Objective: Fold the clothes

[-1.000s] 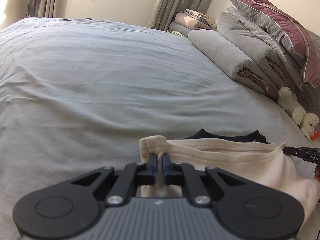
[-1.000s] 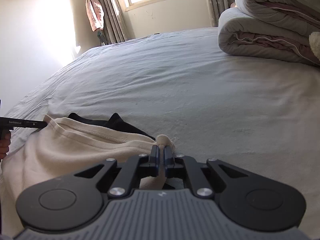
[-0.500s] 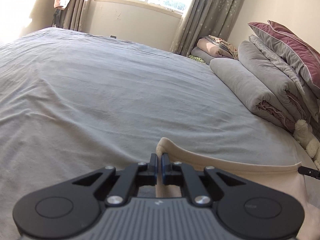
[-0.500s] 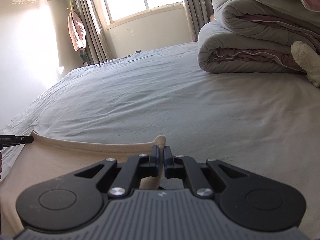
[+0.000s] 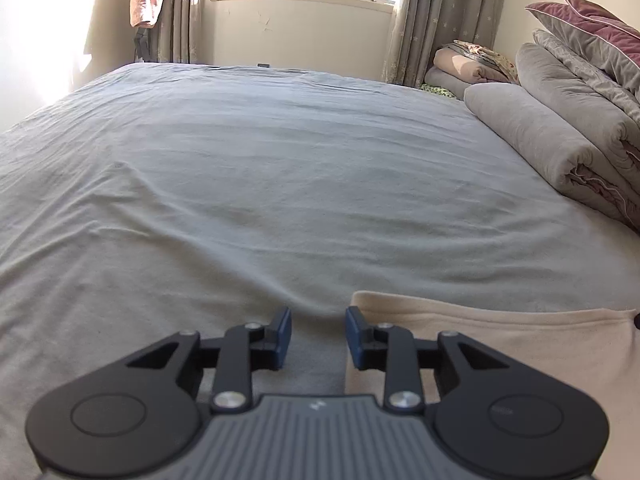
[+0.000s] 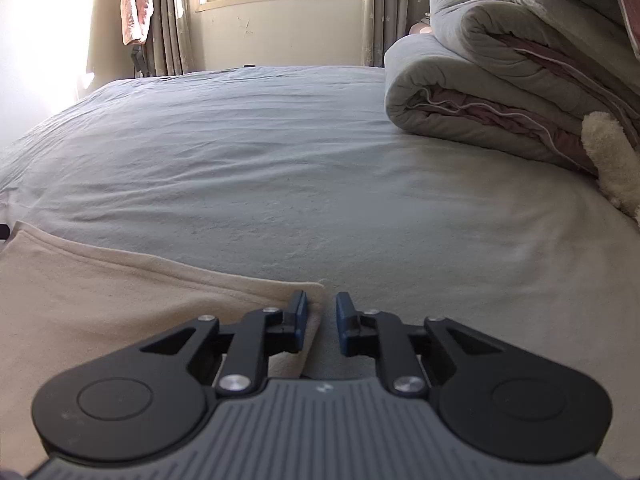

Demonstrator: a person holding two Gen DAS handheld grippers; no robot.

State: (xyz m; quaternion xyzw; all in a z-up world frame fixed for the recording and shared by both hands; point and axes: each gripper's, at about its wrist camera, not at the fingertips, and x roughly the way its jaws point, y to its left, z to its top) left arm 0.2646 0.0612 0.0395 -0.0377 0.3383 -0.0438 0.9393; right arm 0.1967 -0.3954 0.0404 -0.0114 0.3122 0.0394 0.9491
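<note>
- The cream garment (image 5: pixel 500 344) lies flat on the bed (image 5: pixel 304 184), at the near edge, with its long folded edge running across from one gripper to the other.
- Its left corner sits just under the right-side finger of the left gripper (image 5: pixel 317 334), not between the jaws; its right corner sits just under the left-side finger of the right gripper (image 6: pixel 321 322).
- So each hand is nearest to its own corner, and the cloth lies between the two tools.
- The jaws of both grippers are opening, at a narrow gap, and they hold nothing.
- The cloth looks soft and smooth, with a stitched hem along the far edge.
- Farther away, rolled quilts (image 6: pixel 500 92) are stacked at the right side of the bed.
</note>
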